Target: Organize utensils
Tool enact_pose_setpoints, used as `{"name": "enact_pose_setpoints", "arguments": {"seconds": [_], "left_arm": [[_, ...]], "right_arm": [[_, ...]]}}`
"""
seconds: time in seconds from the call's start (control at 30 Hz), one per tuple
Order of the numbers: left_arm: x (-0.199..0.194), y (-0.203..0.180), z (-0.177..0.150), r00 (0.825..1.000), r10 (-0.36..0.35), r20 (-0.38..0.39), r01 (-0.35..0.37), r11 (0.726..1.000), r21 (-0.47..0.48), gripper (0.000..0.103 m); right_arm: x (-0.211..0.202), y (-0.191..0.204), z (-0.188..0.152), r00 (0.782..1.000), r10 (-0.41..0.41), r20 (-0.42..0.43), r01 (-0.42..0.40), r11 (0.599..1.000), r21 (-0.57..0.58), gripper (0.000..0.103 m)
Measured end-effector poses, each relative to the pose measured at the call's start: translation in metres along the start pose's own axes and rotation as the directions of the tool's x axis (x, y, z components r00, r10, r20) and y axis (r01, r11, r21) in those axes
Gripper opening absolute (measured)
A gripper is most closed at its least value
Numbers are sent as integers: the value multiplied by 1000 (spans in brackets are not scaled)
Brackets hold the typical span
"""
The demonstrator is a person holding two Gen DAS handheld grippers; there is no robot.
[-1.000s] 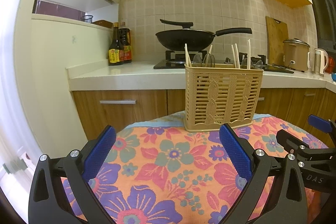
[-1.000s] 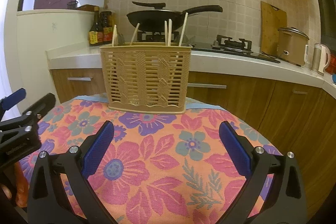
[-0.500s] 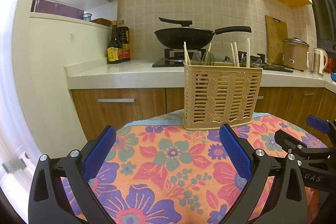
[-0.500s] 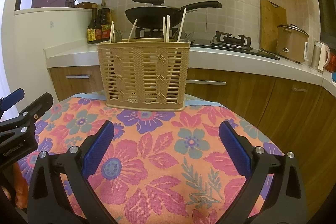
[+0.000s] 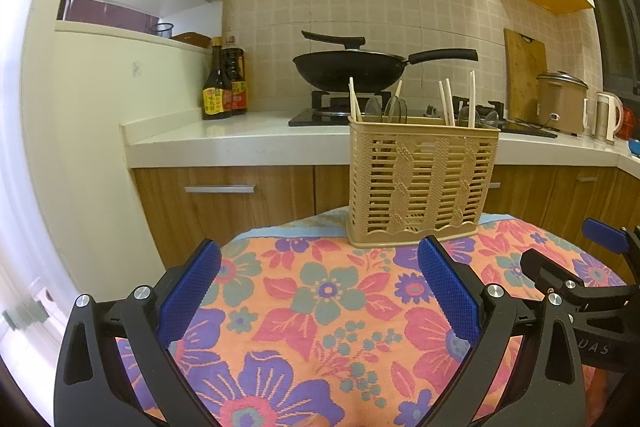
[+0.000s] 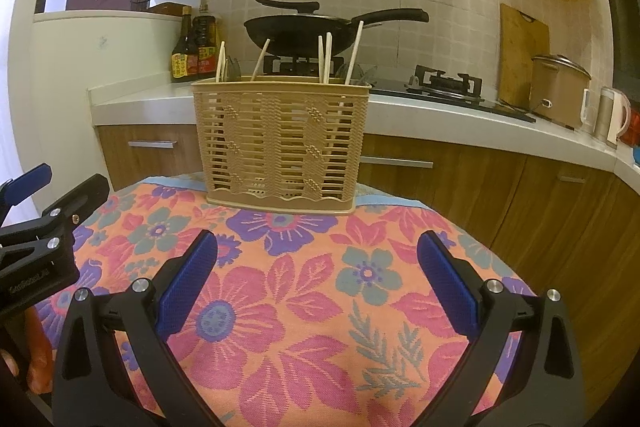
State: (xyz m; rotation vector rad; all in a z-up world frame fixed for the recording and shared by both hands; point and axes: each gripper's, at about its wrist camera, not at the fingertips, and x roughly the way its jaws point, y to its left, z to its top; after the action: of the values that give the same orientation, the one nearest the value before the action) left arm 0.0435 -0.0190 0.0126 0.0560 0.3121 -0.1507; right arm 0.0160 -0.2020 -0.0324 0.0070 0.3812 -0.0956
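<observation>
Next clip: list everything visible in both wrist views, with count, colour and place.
utensil basket: one, tan, far edge of the table
chopsticks: several, pale, upright in the basket
spoons: a few, clear, in the basket
tablecloth: one, orange floral, over the table
wok: one, black, on the stove
sauce bottles: two, dark, counter corner
cutting board: one, wooden, against the wall
rice cooker: one, brown, counter right
kettle: one, white, far right
left claw: open, empty
right claw: open, empty
</observation>
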Motion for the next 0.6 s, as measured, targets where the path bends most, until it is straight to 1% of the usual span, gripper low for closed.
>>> {"name": "enact_pose_setpoints", "arguments": {"seconds": [0.6], "left_arm": [[1, 0, 0, 1000, -8, -8, 8, 1000, 2, 95]], "right_arm": [[1, 0, 0, 1000, 2, -7, -2, 1000, 8, 95]]}}
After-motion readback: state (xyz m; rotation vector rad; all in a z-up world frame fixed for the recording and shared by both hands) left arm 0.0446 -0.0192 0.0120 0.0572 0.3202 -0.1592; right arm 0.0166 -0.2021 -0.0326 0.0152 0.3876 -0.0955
